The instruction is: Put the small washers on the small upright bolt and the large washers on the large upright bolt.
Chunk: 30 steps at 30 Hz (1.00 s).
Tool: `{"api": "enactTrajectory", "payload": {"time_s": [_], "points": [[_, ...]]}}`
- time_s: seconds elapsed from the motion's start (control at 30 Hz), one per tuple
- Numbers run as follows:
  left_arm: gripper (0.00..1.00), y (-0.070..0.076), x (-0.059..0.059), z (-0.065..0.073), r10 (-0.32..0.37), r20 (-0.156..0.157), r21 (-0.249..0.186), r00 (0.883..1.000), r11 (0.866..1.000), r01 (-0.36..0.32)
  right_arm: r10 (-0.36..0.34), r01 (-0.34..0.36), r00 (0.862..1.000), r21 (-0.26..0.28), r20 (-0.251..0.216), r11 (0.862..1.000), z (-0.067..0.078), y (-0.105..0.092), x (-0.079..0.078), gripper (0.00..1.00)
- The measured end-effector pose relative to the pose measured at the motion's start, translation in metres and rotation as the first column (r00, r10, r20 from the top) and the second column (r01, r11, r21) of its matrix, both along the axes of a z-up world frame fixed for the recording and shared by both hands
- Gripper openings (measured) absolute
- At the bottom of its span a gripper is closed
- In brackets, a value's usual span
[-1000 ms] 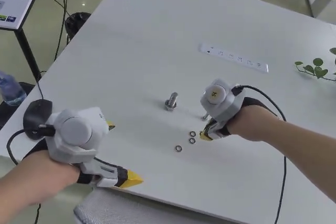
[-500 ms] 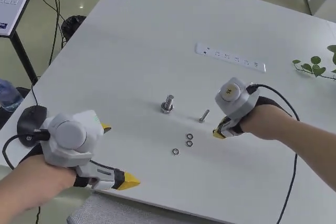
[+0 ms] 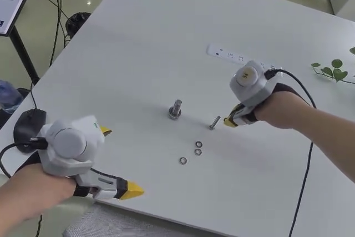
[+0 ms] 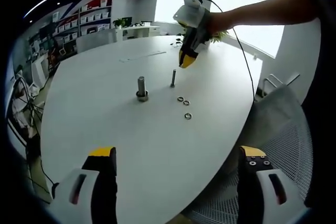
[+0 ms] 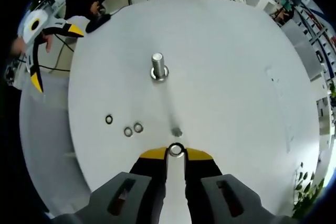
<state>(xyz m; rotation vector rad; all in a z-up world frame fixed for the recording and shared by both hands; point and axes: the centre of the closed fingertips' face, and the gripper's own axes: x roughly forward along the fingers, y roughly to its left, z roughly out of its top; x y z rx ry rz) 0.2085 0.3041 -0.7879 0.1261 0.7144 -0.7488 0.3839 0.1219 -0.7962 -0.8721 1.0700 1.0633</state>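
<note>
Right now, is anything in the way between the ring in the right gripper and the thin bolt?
Nothing visible. The right gripper holds the ring just short of the thin bolt, with bare table between them. The three loose rings lie off to one side, and the thick bolt stands farther on.

Head view overhead, gripper views opp.

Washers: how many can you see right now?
4. Three washers lie loose on the table beside the small bolt; a fourth is pinched in the right gripper. More may hide low on the large bolt.
</note>
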Motion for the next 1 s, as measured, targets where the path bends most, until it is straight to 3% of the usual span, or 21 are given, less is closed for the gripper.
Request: {"api": "enactTrajectory", "payload": {"time_s": [0.33,1.0], "points": [[1.0,-0.003,0.0,-0.002,0.014,-0.015,-0.009,1.0,1.0,-0.014,0.054,-0.054,0.999,0.003,0.006,0.999,-0.002,0.012,0.003,0.12],[0.97,0.0,0.0,-0.008,0.021,-0.04,-0.005,0.999,1.0,-0.021,0.064,-0.065,0.998,-0.015,-0.004,0.998,-0.014,0.01,0.01,0.12]]}}
